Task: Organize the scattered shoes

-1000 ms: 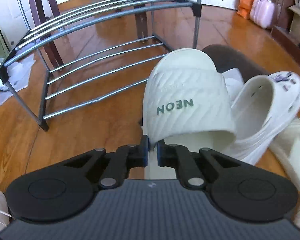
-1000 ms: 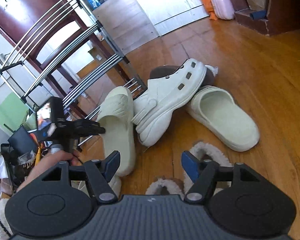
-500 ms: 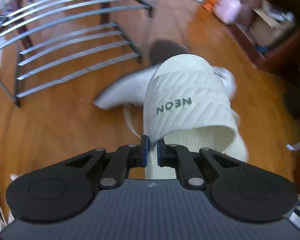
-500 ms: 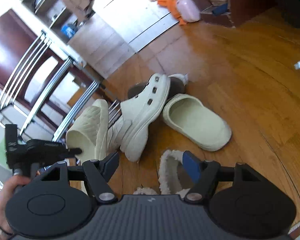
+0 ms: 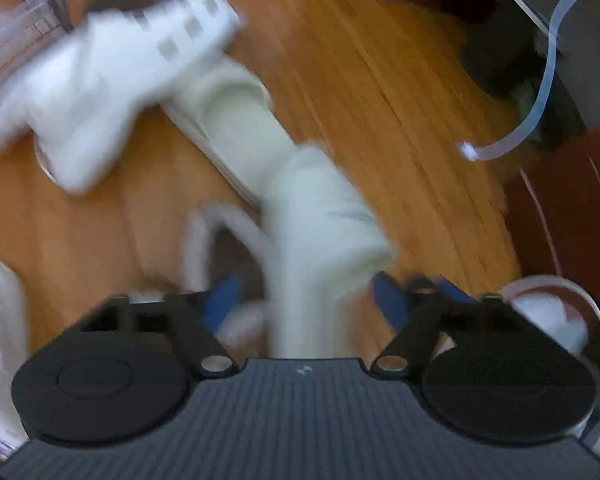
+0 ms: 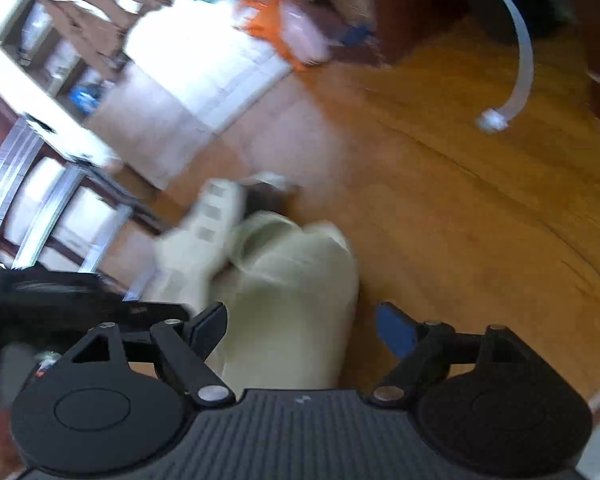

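Both views heavily motion-blurred. Left gripper (image 5: pixel 304 300) opening, blue pads (image 5: pixel 220 300) spread wide on either side of a pale ribbed slide (image 5: pixel 320 220), neither pad visibly pressing on it (whether still touching, impossible to tell through the blur). Beyond it toward 11 o'clock on the wooden floor (image 5: pixel 400 100), a matching cream slide (image 5: pixel 232 116), and further toward 10 o'clock a white clog (image 5: pixel 100 80) with square holes. Fluffy-rimmed slipper (image 5: pixel 216 240) just at 9 o'clock of the ribbed slide. Right gripper (image 6: pixel 300 324) also opening, fingers well apart, the same ribbed slide (image 6: pixel 292 300) between them, untouched by the pads. Shoe rack (image 6: pixel 52 208) at 9 o'clock. White cable (image 6: pixel 520 60) toward 1 o'clock.
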Tool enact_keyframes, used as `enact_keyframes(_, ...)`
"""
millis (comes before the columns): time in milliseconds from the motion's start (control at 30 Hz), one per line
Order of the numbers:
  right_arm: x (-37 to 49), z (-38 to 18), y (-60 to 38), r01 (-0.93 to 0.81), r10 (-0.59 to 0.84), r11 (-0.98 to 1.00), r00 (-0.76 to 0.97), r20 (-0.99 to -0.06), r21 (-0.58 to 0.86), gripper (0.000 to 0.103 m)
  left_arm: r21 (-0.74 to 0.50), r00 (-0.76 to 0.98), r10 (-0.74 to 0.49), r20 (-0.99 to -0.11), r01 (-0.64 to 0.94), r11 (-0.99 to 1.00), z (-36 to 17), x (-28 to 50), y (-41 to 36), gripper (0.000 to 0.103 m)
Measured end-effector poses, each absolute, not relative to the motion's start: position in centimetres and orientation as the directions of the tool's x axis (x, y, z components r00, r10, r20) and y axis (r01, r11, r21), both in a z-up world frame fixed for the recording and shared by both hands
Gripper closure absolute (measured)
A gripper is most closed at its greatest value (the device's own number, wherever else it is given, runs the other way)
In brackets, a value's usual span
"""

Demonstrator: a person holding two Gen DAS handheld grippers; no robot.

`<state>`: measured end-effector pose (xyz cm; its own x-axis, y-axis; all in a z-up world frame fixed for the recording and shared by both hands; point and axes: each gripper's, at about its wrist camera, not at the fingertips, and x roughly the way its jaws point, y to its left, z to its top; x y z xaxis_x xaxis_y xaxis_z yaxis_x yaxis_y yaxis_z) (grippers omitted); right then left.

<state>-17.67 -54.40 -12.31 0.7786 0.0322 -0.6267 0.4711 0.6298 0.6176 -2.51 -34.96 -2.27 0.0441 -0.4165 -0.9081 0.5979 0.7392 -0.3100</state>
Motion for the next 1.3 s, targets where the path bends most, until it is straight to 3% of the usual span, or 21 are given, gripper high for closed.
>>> enact_keyframes(133, -18.6, -15.9, -55.5, 0.515, 0.053, 0.603, 0.737, -0.674, 0.61, 0.024, -0.195, 0.081, -0.334, -0.939, 0.675, 0.712, -4.0, -4.8, -33.7, 0.025)
enact_keyframes(300, -18.8, -17.6, -56.1, 0.518, 0.064, 0.571, 0.745, -0.664, 0.637, 0.027, -0.183, 0.086, -0.309, -0.947, 0.646, 0.741, -4.1, -3.2, -32.7, 0.022)
enact_keyframes(333, -18.7, -17.6, -56.1, 0.514, 0.066, 0.567, 0.751, -0.657, 0.644, 0.035, -0.185, 0.088, -0.311, -0.946, 0.642, 0.744, -4.0, -3.0, -32.6, 0.021)
enact_keyframes(367, -18.5, -17.5, -56.1, 0.5, 0.069, 0.571, 0.761, -0.645, 0.651, 0.052, -0.185, 0.09, -0.312, -0.946, 0.639, 0.746, -3.9, -3.0, -32.6, 0.021)
enact_keyframes(433, -18.1, -16.8, -55.6, 0.477, 0.061, 0.615, 0.765, -0.641, 0.628, 0.067, -0.182, 0.086, -0.304, -0.949, 0.639, 0.747, -3.9, -3.0, -32.5, 0.021)
enact_keyframes(533, -17.5, -14.7, -53.5, 0.456, -0.041, 0.759, 0.747, -0.664, 0.465, 0.071, -0.173, 0.084, -0.293, -0.952, 0.641, 0.748, -4.0, -3.3, -32.2, 0.021)
enact_keyframes(600, -17.4, -13.4, -52.4, 0.465, -0.122, 0.802, 0.742, -0.659, 0.375, 0.071, -0.169, 0.086, -0.289, -0.954, 0.641, 0.749, -3.9, -3.5, -32.0, 0.021)
enact_keyframes(733, -16.1, -11.5, -47.4, 0.424, -0.354, 0.905, 0.692, -0.629, -0.042, 0.07, -0.159, 0.082, -0.27, -0.959, 0.634, 0.757, -4.2, -3.5, -31.4, 0.021)
enact_keyframes(800, -15.3, -12.0, -45.5, 0.354, -0.322, 0.93, 0.653, -0.686, -0.099, 0.049, -0.155, 0.076, -0.262, -0.962, 0.636, 0.756, -4.3, -3.5, -31.2, 0.021)
enact_keyframes(833, -14.8, -12.3, -44.7, 0.313, -0.288, 0.944, 0.621, -0.729, -0.106, 0.022, -0.154, 0.072, -0.258, -0.963, 0.638, 0.754, -4.3, -3.6, -31.0, 0.021)
enact_keyframes(867, -14.6, -12.4, -44.1, 0.28, -0.253, 0.955, 0.611, -0.75, -0.095, 0.018, -0.154, 0.068, -0.254, -0.965, 0.64, 0.753, -4.4, -3.6, -30.9, 0.021)
enact_keyframes(1000, -16.4, -11.2, -43.9, 0.211, -0.079, 0.973, 0.689, -0.721, 0.095, 0.023, -0.141, 0.065, -0.239, -0.969, 0.649, 0.748, -4.5, -3.7, -30.1, 0.02)
enact_keyframes(1100, -17.5, -10.2, -46.2, 0.256, -0.034, 0.943, 0.713, -0.7, 0.215, 0.036, -0.119, 0.081, -0.224, -0.971, 0.651, 0.75, -4.5, -3.7, -29.6, 0.017)
enact_keyframes(1167, -17.7, -10.1, -48.0, 0.292, -0.034, 0.925, 0.701, -0.712, 0.244, 0.051, -0.112, 0.087, -0.22, -0.972, 0.649, 0.753, -4.5, -3.7, -29.4, 0.015)
enact_keyframes(1233, -17.8, -9.9, -49.2, 0.304, -0.053, 0.927, 0.688, -0.724, 0.221, 0.058, -0.116, 0.082, -0.22, -0.972, 0.65, 0.751, -4.5, -4.0, -29.2, 0.014)
enact_keyframes(1300, -17.8, -9.7, -49.6, 0.273, -0.096, 0.955, 0.659, -0.746, 0.118, 0.059, -0.121, 0.07, -0.219, -0.973, 0.657, 0.744, -4.7, -4.2, -29.2, 0.014)
